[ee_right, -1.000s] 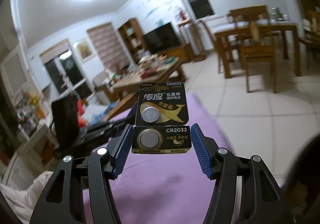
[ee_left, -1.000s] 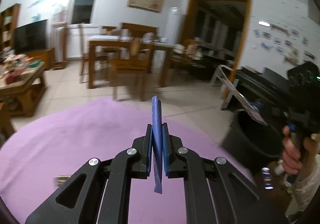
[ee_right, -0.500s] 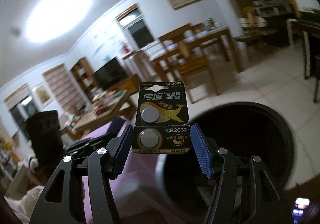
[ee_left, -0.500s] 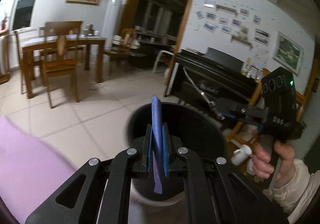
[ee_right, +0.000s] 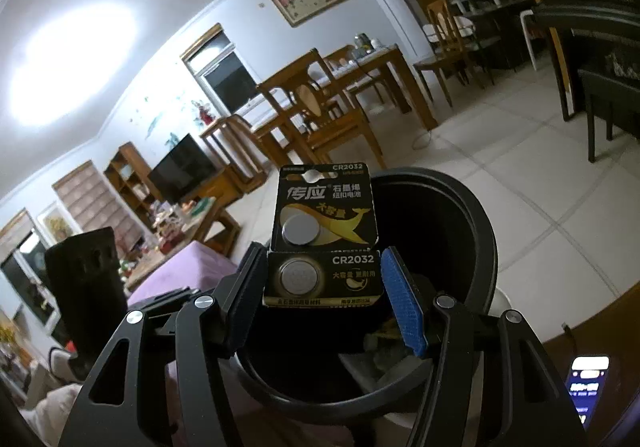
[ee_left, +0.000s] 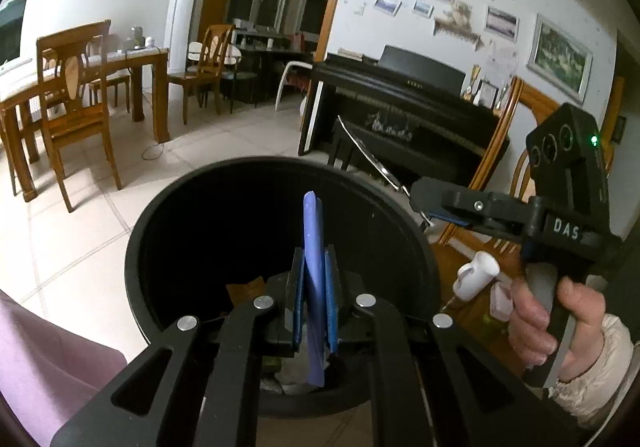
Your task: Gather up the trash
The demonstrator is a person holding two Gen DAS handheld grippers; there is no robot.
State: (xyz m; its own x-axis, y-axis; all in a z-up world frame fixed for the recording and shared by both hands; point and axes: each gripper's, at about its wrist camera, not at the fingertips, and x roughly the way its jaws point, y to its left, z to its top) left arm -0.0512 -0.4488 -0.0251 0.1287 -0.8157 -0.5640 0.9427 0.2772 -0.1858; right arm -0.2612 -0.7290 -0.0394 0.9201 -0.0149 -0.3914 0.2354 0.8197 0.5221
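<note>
Black piano against photo wall; wooden dining table with chairs well left of piano; white mug below piano; lit phone on floor.

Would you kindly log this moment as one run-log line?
left gripper: shut on blue strip | right gripper: shut on battery card | both over black bin

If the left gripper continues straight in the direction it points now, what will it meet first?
Most likely the inside of the black trash bin: the left gripper, shut on a blue strip, points down into its open mouth. Depth is unclear.
</note>
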